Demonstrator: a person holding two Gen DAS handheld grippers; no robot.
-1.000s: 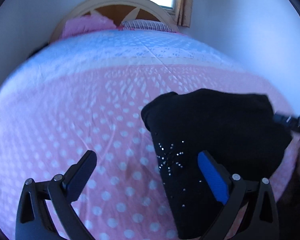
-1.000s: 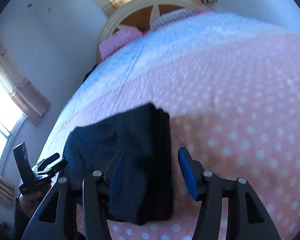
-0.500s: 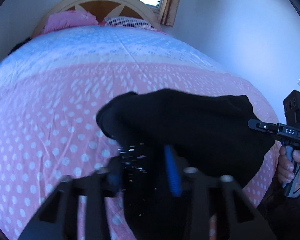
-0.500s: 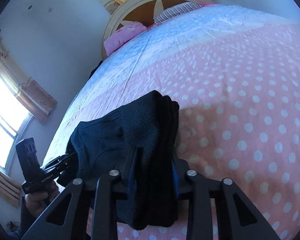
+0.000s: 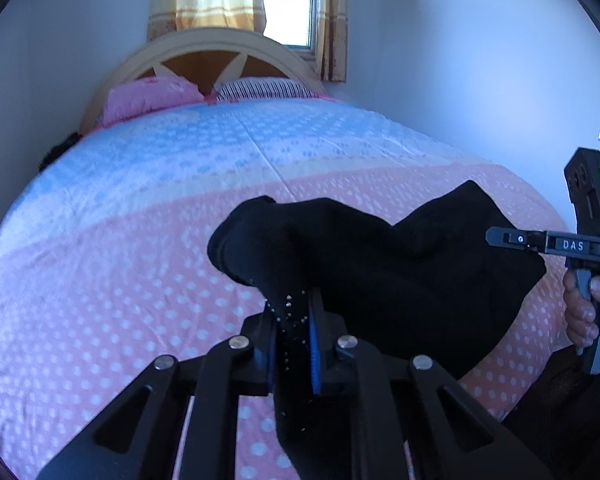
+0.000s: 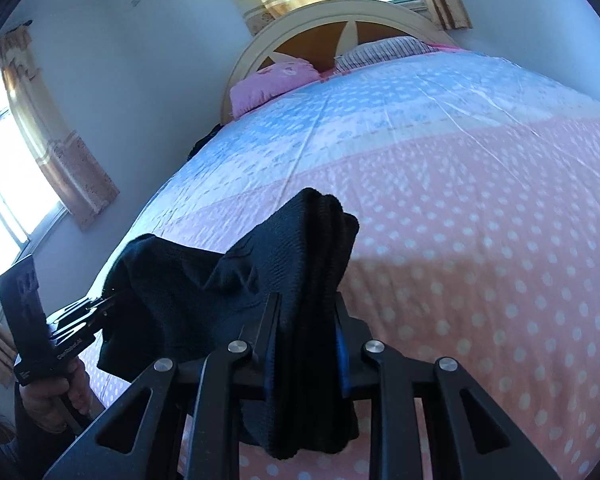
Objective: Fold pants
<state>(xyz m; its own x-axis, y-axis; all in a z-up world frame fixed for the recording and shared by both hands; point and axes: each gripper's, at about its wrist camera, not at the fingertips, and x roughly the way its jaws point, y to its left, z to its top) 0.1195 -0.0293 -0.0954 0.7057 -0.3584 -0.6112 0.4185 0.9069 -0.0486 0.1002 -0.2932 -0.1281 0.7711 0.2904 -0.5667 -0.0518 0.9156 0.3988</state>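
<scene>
Left tool [image 5: 294,336]: clenched on black pants [image 5: 380,264] | Right tool [image 6: 306,344]: clenched on same pants, lifted above polka-dot bed [image 6: 480,220] | Legible: "DAS" on right tool

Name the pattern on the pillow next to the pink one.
Thin dark stripes on white; the pillow shows best in the left wrist view.
</scene>
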